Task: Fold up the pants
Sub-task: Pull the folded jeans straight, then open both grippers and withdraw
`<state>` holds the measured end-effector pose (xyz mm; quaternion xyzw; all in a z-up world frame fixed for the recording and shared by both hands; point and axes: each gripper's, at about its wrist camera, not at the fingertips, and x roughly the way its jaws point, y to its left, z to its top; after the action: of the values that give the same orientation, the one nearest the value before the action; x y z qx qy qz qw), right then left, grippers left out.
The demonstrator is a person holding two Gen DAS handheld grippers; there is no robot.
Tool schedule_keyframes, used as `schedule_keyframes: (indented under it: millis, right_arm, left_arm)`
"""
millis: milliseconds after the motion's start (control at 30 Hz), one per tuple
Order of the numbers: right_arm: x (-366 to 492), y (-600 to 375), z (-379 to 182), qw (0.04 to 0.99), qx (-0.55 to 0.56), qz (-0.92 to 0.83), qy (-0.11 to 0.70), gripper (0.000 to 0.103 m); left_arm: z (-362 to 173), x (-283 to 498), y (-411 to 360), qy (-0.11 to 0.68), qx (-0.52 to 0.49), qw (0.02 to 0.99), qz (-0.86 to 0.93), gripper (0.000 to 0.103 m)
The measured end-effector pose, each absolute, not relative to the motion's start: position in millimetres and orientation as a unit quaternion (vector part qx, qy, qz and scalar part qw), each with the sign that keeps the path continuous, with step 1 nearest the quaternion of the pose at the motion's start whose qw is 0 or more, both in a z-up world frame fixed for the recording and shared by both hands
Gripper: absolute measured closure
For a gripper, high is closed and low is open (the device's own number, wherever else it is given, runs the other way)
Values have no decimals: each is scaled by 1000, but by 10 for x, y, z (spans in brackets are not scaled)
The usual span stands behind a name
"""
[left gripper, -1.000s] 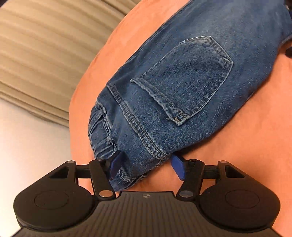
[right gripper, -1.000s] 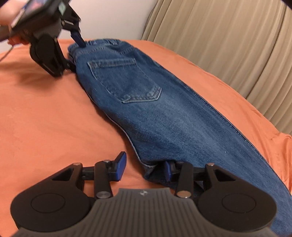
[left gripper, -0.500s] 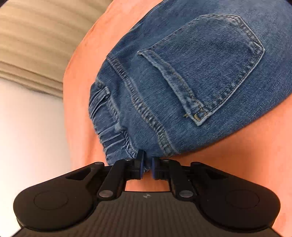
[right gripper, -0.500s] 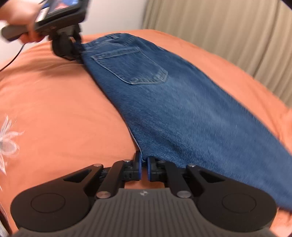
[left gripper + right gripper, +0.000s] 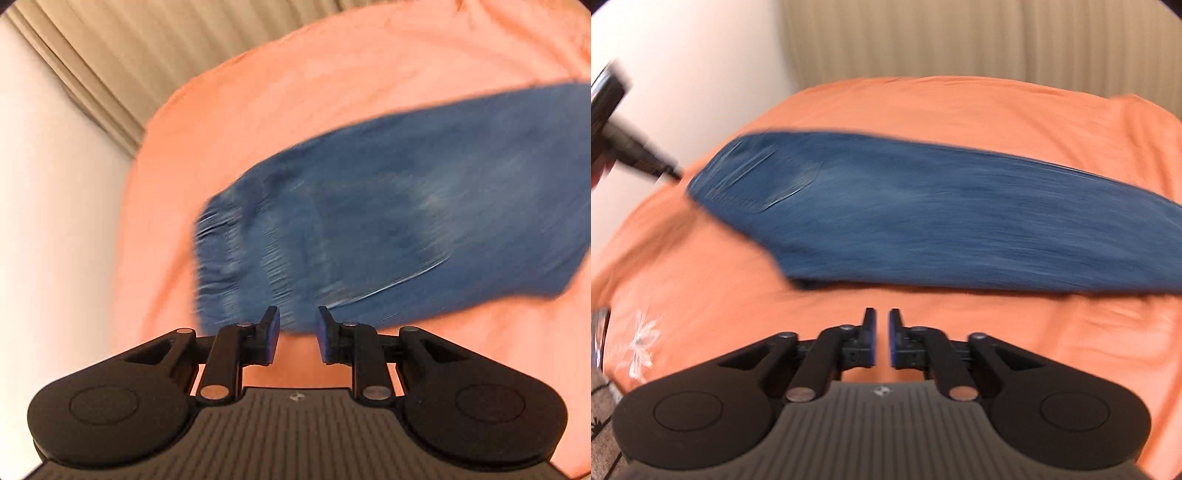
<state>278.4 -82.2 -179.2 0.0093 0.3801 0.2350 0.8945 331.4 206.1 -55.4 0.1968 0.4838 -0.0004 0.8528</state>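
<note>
Both the left gripper point(image 5: 297, 339) and right gripper point(image 5: 879, 338) have just been opening, fingers released and empty, apart from the jeans point(image 5: 923, 229) on the bed point(image 5: 923, 107).

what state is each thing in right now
jeans: folded lengthwise, flat on the bed, held by neither tool
left tool: jaws just reopened, apart, nothing gripped, waistband end just beyond the tips
right tool: jaws just reopened to a narrow gap, empty, short of the jeans
bedsheet: orange, spread over the bed, lightly wrinkled
curtain: drawn
</note>
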Motion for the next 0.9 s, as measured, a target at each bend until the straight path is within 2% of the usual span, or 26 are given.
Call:
schedule_keyframes:
  millis: [67, 300, 367, 467, 700, 900]
  right_arm:
    - [2808, -1211, -1711, 904, 40, 204, 374, 83]
    - [2985, -2819, -1569, 919, 168, 75, 350, 80]
    - [3046, -3321, -1561, 914, 214, 41, 343, 69]
    - [3141, -4086, -1562, 900, 278, 3, 336, 61]
    - [3627, -5199, -1933, 862, 375, -45, 339, 58]
    - [4044, -5507, -2391, 832, 438, -47, 337, 59]
  left_arm:
    - [-474, 3326, 1784, 478, 175, 860, -24, 74]
    - [-358, 3496, 644, 442, 164, 876, -103, 74]
    - [-390, 3604, 349, 440, 157, 876, -121, 74]
    - [-486, 3783, -68, 440, 142, 874, -150, 74]
    - [-854, 4243, -964, 441, 132, 864, -205, 74]
    - [-1173, 4541, -1414, 454, 129, 849, -237, 74]
